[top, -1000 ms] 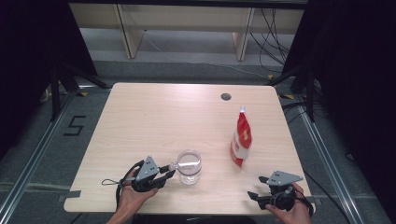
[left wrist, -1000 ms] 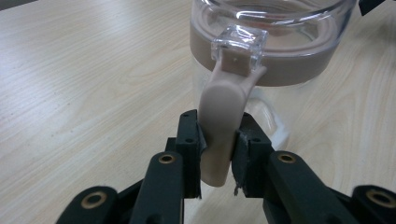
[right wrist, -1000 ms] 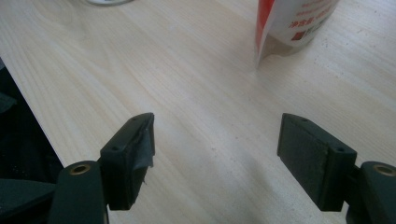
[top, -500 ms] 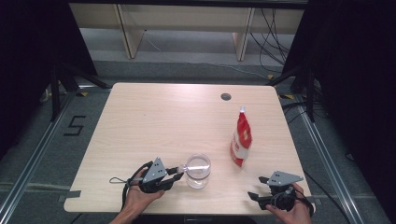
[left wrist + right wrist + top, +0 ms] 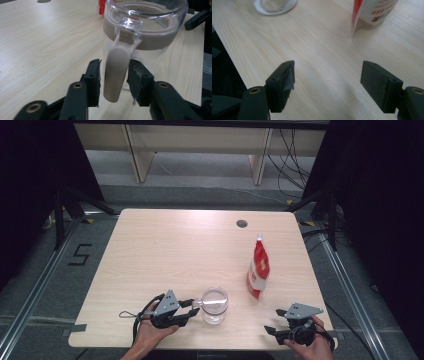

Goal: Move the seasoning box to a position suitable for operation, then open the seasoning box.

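While we held both claws low over the near edge of the desk [image 5: 150,245], our left claw [image 5: 192,306] had its jaws on either side of the beige handle [image 5: 115,72] of the clear jug [image 5: 215,305]. Those jaws had just been opening, and in the left gripper view a thin gap showed between each pad and the handle, so nothing was pinched. The jug stood upright on the desk near the front edge, a little left of the middle, its handle pointing back at our left hand [image 5: 150,332].

Off to the right, our right claw [image 5: 274,329] sat by the near right corner with its jaws spread wide over bare wood, holding nothing, well apart from the jug.

Beyond it, a red and white pouch [image 5: 258,270] stood upright on the right half of the desk, just beyond and to the right of the jug. Farther still, a small dark round hole [image 5: 242,223] lay near the far edge.
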Motion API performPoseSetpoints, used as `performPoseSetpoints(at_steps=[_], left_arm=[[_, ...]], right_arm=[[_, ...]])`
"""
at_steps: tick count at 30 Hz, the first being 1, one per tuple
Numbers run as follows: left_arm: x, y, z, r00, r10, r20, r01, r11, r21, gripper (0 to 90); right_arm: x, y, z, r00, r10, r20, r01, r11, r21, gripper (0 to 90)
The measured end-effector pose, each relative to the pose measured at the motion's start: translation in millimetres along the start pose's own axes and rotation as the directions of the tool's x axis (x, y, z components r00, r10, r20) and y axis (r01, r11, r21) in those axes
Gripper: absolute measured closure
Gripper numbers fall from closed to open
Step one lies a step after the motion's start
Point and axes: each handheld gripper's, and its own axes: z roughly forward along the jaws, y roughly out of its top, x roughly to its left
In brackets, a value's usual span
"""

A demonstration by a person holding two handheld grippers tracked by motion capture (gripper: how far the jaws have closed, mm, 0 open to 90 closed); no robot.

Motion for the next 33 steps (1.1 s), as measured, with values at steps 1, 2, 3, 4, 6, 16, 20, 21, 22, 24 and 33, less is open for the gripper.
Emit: performPoseSetpoints(at_steps=[1,2,3,4,6,16,20,21,22,24,33], left_arm=[[-2.0,0.4,-1.8,0.9999,-0.008,0.006,0.009,0.9999,-0.011,58.5],[-2.0,0.4,-1.8,0.9999,-0.008,0.006,0.009,0.9999,-0.011,54.7],[-3.1,0.6,-4.9,0.9994,-0.035,-0.006,0.035,0.9994,0.007,48.5],[-3.1,0.6,-4.9,0.9994,-0.035,-0.006,0.035,0.9994,0.007,45.4],[-2.5,0.1,-8.0,0.9988,-0.047,0.014,0.046,0.9988,0.015,43.6],[-9.6,18.0,-26.0,0.9961,-0.077,0.042,0.078,0.9968,-0.018,30.6],[-12.5,22.1,-29.2,0.9957,-0.075,0.055,0.075,0.9970,-0.015,35.7],[-12.6,22.1,-28.8,0.9941,-0.083,0.070,0.084,0.9961,-0.025,35.7],[-13.3,22.8,-30.4,0.9943,-0.084,0.067,0.085,0.9962,-0.019,38.4],[-14.2,24.0,-31.1,0.9932,-0.092,0.072,0.094,0.9950,-0.034,45.1],[-16.4,35.6,-41.2,0.9982,-0.052,0.028,0.055,0.9913,-0.119,69.4]], right_arm=[[0.1,0.1,-0.3,1.0000,-0.003,0.000,0.003,1.000,-0.001,28.3],[0.1,0.1,-0.3,1.0000,-0.003,0.000,0.003,1.000,-0.001,28.3],[0.2,0.1,-0.4,1.0000,-0.003,0.000,0.003,1.000,-0.001,28.4],[0.2,0.1,-0.5,1.0000,0.000,-0.002,0.000,1.000,-0.002,28.3],[-0.1,0.0,-0.3,1.0000,-0.001,0.001,0.001,1.000,-0.001,28.3],[0.8,0.3,-0.4,1.0000,0.000,0.000,0.000,1.000,0.001,27.6],[0.5,0.6,-0.7,1.0000,-0.009,0.001,0.009,1.000,-0.021,27.6],[2.4,0.3,-1.3,0.9997,0.024,-0.006,-0.024,1.000,-0.018,27.5],[-0.5,0.5,-1.4,1.0000,0.003,-0.001,-0.003,1.000,-0.028,27.2],[-0.2,0.2,-2.3,0.9999,0.015,-0.003,-0.015,0.999,-0.033,26.9],[0.8,1.7,-4.3,0.9997,0.022,0.009,-0.021,0.998,-0.063,27.1]])
